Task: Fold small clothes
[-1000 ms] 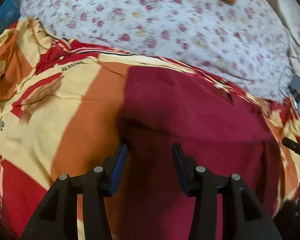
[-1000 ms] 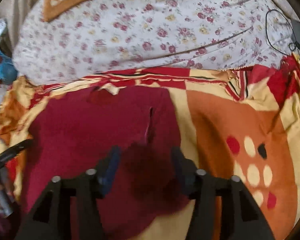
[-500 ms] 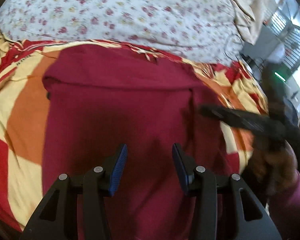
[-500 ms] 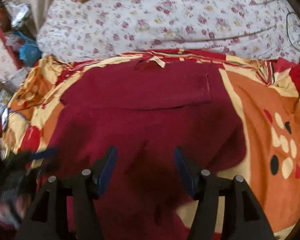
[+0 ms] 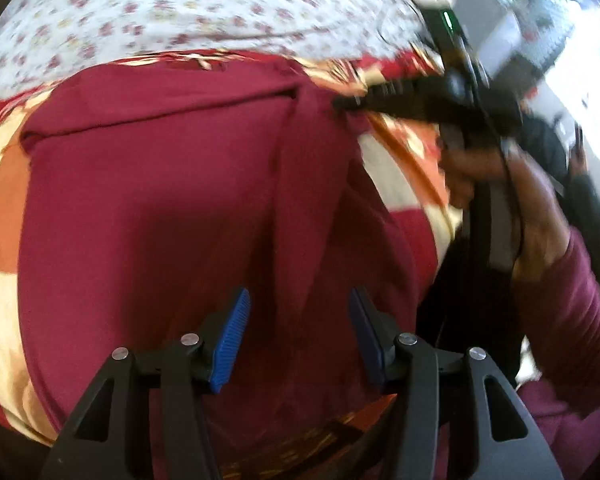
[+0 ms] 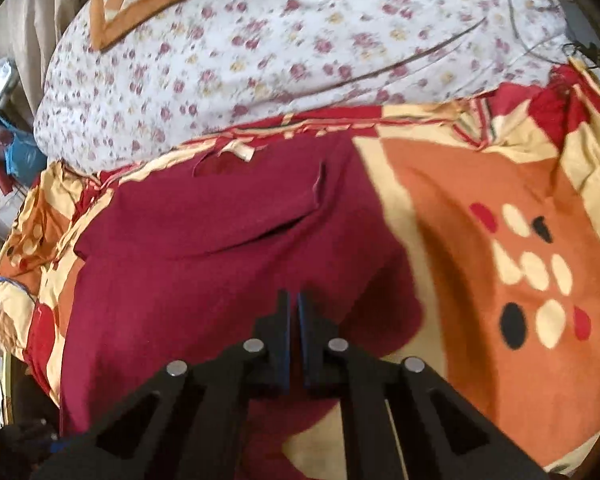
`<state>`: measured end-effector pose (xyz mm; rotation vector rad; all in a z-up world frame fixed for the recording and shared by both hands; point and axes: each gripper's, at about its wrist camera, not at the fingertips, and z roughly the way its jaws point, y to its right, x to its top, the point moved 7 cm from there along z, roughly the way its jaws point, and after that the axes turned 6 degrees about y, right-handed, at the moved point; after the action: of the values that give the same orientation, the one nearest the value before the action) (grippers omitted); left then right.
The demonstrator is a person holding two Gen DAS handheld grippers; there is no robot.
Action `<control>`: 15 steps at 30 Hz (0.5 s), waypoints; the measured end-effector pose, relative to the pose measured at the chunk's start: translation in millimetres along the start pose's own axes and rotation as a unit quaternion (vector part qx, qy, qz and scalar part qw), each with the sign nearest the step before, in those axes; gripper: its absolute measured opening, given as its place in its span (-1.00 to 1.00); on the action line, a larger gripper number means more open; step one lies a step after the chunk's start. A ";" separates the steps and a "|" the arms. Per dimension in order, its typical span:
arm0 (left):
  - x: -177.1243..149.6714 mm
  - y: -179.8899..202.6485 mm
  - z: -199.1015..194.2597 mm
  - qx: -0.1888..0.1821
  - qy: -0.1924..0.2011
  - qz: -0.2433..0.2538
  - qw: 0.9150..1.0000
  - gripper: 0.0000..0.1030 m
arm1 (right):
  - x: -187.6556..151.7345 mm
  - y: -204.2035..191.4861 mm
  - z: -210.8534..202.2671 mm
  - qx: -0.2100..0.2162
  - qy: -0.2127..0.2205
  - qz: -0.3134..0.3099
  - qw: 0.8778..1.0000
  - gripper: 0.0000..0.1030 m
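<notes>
Two tongs working over one maroon garment (image 5: 160, 208), which is lying spread on a red/orange/cream blanket (image 6: 480, 280) on the bed, w/ a floral sheet (image 6: 300, 48) lying beyond it. Left tongs (image 5: 298, 336) are hovering wide apart, nothing between the blue pads (image 5: 230, 344); garment is sitting directly below & ahead of them. Right tongs (image 5: 340, 103) are reaching in from the right side, tips pinching the garment's upper right edge & pulling a ridge of cloth. In right wrist view those tongs (image 6: 294, 312) are sitting nearly closed, narrow slit only, over the garment's near part.
</notes>
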<state>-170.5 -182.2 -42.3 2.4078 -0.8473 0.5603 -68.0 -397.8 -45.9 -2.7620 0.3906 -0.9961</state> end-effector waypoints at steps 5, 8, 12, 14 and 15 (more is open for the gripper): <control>-11.9 -9.6 22.9 0.064 -0.035 0.027 0.997 -0.26 | 6.3 10.7 -10.9 0.016 0.011 0.024 1.000 -0.93; -8.9 -12.9 26.8 0.061 -0.040 0.021 0.997 -0.90 | 2.3 14.9 -14.5 0.057 0.009 0.070 0.996 -0.89; 18.0 9.9 10.8 -0.016 -0.038 0.021 0.999 -1.00 | -5.2 18.9 -18.6 0.049 0.003 0.061 0.997 -0.58; 55.0 26.2 -13.2 -0.030 0.001 0.054 0.998 -1.00 | -4.2 24.4 -26.6 0.039 0.016 0.058 0.997 -0.39; 74.3 32.3 -23.0 -0.041 0.016 0.057 0.997 -1.00 | -2.5 30.9 -32.6 0.038 0.024 0.066 0.997 -0.31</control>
<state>-143.3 -223.5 25.9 2.2804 -0.9806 0.5942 -96.6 -428.9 -30.5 -2.6102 0.5244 -1.0247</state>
